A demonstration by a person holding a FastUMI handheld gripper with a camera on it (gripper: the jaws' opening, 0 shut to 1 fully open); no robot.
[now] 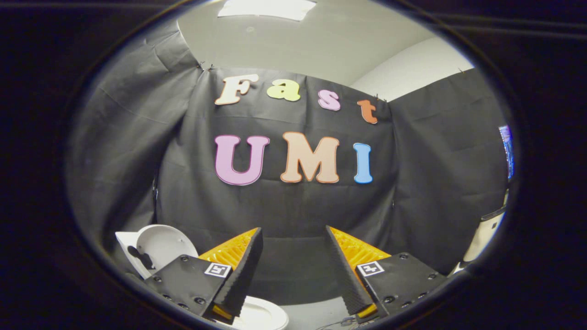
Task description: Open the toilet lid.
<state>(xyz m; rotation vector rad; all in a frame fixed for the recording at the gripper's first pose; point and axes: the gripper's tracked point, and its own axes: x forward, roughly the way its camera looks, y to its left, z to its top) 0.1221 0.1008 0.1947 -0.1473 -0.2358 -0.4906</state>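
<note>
While raised lid [158, 245] aside, jaws wide, empty.

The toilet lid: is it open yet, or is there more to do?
It looks done. The toilet lid stands raised, tilted back beside the left finger, and part of the white toilet seat shows low down just by the fingers. Nothing is in hand: the tongs are open, fingers apart and touching nothing, pointing at the black cloth wall. As far as this view shows, nothing seems left except moving away.

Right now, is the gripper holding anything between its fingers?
No, the gripper is open, with only black cloth wall between its fingers.
</note>
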